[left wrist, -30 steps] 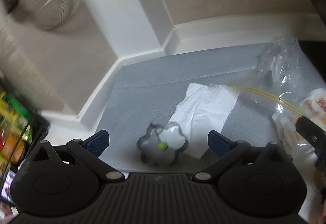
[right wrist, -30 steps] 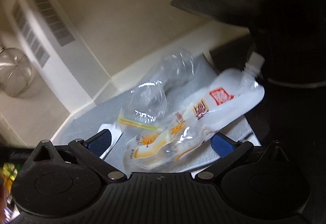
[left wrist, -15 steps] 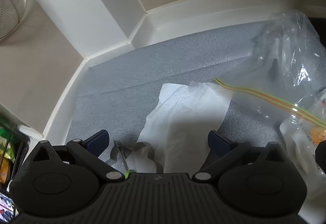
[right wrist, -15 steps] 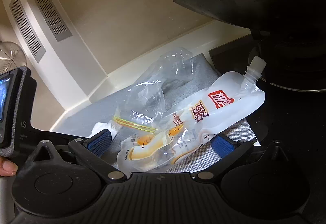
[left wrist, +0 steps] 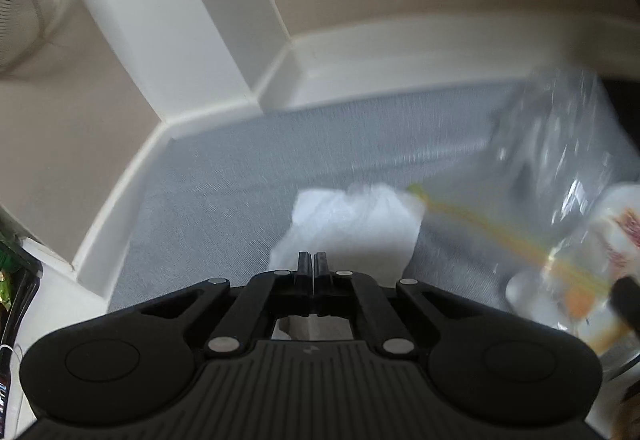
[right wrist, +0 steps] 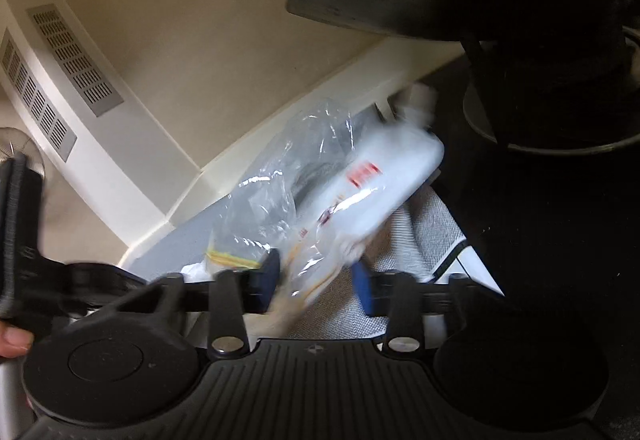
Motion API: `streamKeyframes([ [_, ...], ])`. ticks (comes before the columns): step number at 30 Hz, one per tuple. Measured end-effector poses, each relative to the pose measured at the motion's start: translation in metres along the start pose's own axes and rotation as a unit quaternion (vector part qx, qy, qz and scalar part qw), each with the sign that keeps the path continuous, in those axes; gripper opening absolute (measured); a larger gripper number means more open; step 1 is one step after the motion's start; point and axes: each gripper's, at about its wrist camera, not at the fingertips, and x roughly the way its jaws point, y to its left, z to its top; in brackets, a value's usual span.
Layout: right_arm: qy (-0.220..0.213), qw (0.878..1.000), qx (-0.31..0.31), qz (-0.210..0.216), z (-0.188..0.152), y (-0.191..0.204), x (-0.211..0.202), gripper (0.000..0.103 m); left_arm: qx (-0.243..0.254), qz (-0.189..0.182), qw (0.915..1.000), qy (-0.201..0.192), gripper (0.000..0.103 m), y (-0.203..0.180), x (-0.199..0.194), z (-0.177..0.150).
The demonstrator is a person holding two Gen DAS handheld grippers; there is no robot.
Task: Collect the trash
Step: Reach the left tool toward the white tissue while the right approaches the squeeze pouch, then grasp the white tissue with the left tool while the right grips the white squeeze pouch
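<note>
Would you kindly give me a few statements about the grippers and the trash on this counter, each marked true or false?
1. The left gripper is shut, its fingers meeting over the white tissue. True.
2. The right gripper has the spout pouch between its pads. True; its jaws have just been closing.
3. The clear zip bag lies to the right of the pouch in the right wrist view. False; it lies to the left.
4. The trash rests on a bare wooden board. False; it rests on a grey mat.
</note>
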Motion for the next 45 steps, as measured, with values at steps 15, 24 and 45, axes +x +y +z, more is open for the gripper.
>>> streamKeyframes([
  [15,-0.088,0.991,-0.074,0.068,-0.010,0.016,-0.035,0.016,0.013,-0.010,0.9998,0.014,0.016,-0.004,-0.004,-0.003],
  [24,-0.066,0.995,-0.055,0.053,-0.006,0.018,-0.025,0.016,0.052,0.007,0.9982,0.029,0.023,-0.021,0.021,-0.010],
  [45,-0.068,0.993,-0.061,0.069,-0.007,0.019,-0.027,0.016,0.008,-0.005,0.9995,-0.029,0.007,0.010,-0.034,0.000],
])
